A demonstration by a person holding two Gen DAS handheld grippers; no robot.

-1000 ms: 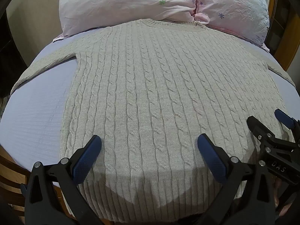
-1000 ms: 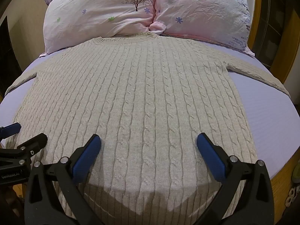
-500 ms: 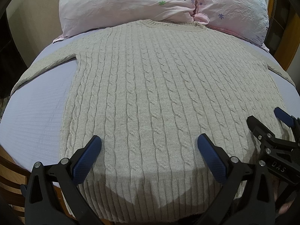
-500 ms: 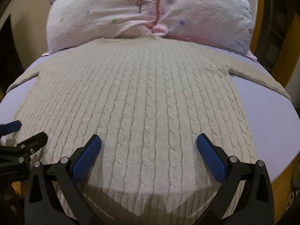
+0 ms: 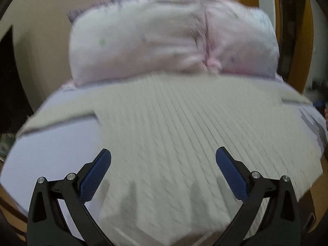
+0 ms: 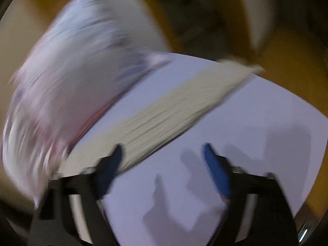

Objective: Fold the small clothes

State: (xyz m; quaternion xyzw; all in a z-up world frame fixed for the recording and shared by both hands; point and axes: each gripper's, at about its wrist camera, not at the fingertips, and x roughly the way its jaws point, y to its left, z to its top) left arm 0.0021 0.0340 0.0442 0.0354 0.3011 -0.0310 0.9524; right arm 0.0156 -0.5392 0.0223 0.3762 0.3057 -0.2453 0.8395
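Ahead of the left gripper (image 5: 163,160): one beige cable-knit sweater (image 5: 184,135), flat on the lavender sheet (image 5: 51,149), body spread between and beyond the two blue-padded fingers (image 5: 96,174). Jaws spread wide, holding nothing. Two pale pillows (image 5: 143,39) side by side past the neckline. Right gripper (image 6: 163,153): also spread, empty. One sleeve (image 6: 184,102) runs diagonally away from its left finger (image 6: 110,164) toward the far right; whether they touch is lost in blur. One pillow (image 6: 71,78) to its left.
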